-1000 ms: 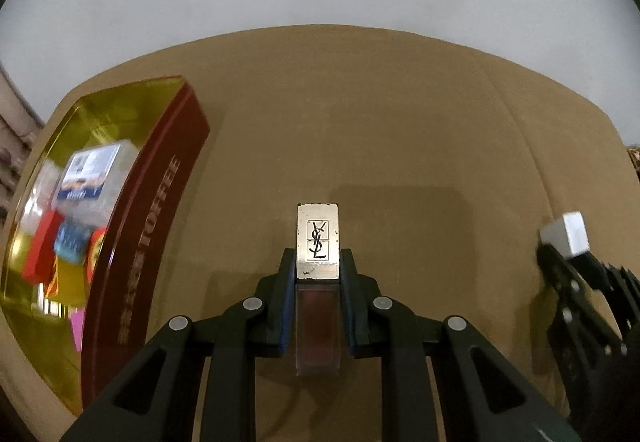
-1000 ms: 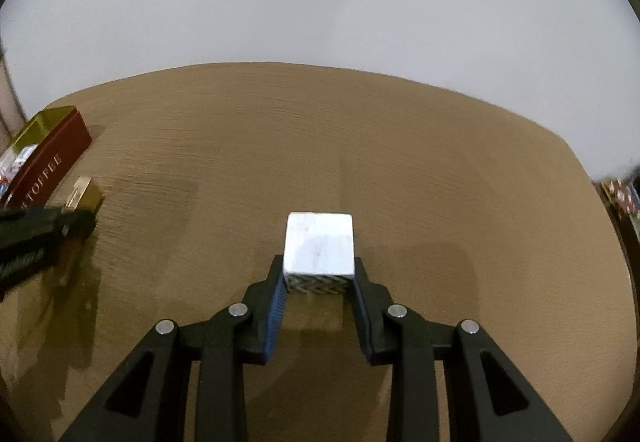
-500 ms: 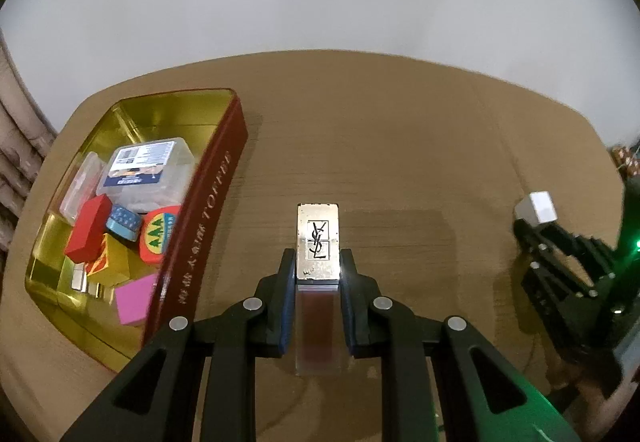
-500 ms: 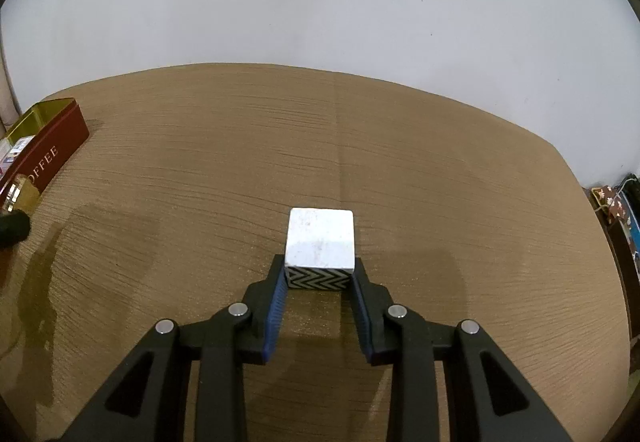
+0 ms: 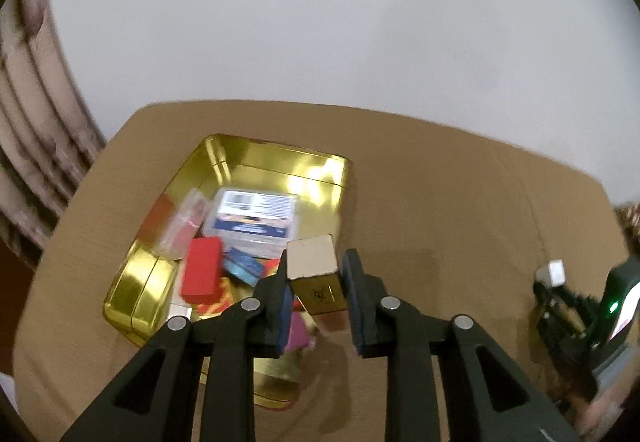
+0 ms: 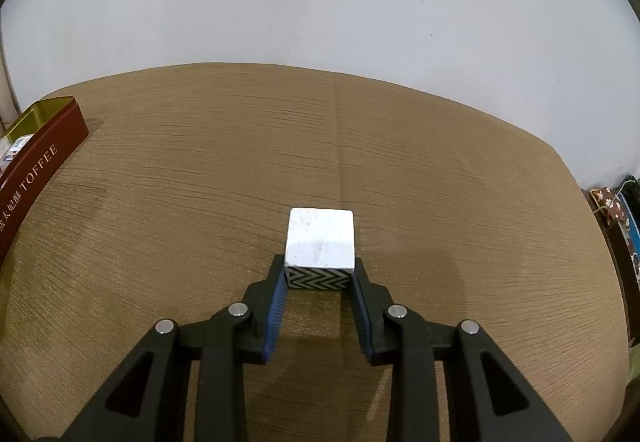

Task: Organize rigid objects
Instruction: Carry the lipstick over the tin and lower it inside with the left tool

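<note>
Left tongs (image 5: pixel 316 292) now above the gold tin (image 5: pixel 256 161), opening, lipstick (image 5: pixel 316 278) loose between pads, drop step; right tongs (image 6: pixel 320 278) clamp the white cube (image 6: pixel 320 242) over the desk (image 6: pixel 440 181), tin next.

Brown woven tablecloth (image 6: pixel 200 201) (faintly striped), plain white wall (image 6: pixel 320 1), ribbed radiator (image 5: pixel 36 129)

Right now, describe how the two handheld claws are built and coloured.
Both look alike. The left claw and the right claw have matte black angular arms with triangular cutouts and round silver rivets at the joints. Each finger ends in a ribbed blue pad. In the left wrist view, a green light glows on the right claw's body.
</note>
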A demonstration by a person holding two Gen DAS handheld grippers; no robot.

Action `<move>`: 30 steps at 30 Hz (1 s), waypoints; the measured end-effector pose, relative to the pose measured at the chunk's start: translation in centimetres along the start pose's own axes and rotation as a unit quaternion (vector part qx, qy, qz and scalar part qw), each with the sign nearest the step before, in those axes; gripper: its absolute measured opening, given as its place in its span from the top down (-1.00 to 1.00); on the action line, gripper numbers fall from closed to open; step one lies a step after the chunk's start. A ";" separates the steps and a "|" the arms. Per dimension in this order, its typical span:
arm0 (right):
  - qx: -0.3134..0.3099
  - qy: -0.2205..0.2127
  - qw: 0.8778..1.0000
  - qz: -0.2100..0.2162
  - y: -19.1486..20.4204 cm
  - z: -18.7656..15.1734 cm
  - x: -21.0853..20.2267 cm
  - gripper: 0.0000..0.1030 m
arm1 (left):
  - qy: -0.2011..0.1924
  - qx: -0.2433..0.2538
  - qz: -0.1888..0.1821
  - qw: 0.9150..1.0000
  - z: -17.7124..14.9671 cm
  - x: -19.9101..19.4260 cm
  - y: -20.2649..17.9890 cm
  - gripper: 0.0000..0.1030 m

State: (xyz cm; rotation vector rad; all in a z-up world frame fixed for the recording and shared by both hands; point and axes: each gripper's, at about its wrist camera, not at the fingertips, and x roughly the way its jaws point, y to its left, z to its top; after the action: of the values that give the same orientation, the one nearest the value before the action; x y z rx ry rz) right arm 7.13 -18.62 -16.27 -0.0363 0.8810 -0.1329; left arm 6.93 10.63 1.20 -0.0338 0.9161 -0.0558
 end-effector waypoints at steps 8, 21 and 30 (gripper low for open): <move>-0.002 0.000 1.000 0.000 0.1 0.0 -0.1 0.39 | -0.006 -0.032 0.005 0.999 1.2 -1.0 3.7 0.66; -0.005 0.000 1.000 -0.002 0.1 0.1 -0.1 0.39 | 0.008 -0.031 0.046 0.998 1.4 0.8 7.3 0.66; -0.005 0.000 1.000 -0.002 0.1 0.1 -0.1 0.39 | 0.007 -0.062 0.055 0.997 2.5 1.7 9.0 0.66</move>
State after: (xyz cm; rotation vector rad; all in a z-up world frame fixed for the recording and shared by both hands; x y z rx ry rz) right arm 7.16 -18.54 -16.13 -0.0473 0.8819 -0.1324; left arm 10.23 19.54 0.92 -0.0972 0.9329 0.1032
